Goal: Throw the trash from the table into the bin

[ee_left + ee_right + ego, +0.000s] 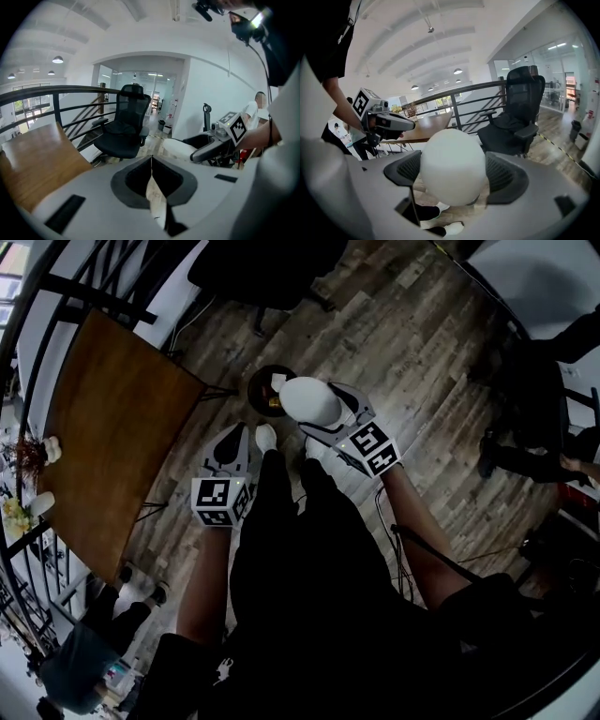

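Observation:
My right gripper [315, 407] is shut on a white round ball-like piece of trash [311, 400], which fills the gap between its pads [501, 174] in the right gripper view. In the head view the ball hangs over the right rim of a small dark round bin [262, 390] on the wooden floor; something white and yellowish lies inside it. My left gripper [241, 435] is just left of the bin, shut, with nothing between its jaws [151, 161]. The brown table [112, 427] is to the left.
A black office chair [262, 268] stands beyond the bin. A black railing [47, 93] runs along the table's far side, with small plants [28, 457] at its edge. One person [553, 437] sits at the right, another [84, 652] stands at the lower left.

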The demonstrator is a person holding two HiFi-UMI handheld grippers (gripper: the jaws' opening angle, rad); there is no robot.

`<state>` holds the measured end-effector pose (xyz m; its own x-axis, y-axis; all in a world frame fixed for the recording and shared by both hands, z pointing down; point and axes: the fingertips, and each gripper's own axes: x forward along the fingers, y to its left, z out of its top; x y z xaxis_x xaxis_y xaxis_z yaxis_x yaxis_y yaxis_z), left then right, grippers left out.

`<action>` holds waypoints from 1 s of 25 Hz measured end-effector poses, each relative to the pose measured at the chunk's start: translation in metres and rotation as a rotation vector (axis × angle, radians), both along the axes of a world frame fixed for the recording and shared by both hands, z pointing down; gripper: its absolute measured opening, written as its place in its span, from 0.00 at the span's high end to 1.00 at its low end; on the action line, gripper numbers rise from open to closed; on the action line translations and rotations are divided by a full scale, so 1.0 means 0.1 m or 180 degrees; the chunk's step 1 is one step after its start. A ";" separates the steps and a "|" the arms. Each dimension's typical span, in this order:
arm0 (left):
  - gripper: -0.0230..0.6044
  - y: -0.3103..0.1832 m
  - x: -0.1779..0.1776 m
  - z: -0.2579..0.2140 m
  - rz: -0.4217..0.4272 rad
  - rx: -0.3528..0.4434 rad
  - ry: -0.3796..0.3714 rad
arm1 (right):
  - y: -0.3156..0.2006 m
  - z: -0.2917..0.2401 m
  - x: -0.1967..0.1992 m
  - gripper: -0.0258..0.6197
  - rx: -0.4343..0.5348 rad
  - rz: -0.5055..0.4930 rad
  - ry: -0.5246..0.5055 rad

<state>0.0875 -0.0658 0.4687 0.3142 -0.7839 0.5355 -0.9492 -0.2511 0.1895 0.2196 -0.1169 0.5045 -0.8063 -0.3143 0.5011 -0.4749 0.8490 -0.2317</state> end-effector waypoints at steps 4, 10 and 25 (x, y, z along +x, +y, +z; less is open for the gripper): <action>0.94 -0.17 -0.05 0.28 0.0053 -0.0036 0.0022 | -0.13 0.31 -0.11 0.27 -0.0014 0.0061 0.0101; 0.94 -0.32 -0.09 0.82 0.0137 -0.0126 0.0113 | -0.18 1.02 -0.26 0.27 -0.0196 0.0172 0.0262; 0.94 -0.33 -0.63 2.88 0.0050 -0.0600 0.0150 | -0.15 3.12 -0.89 0.27 -0.0620 0.0198 0.0661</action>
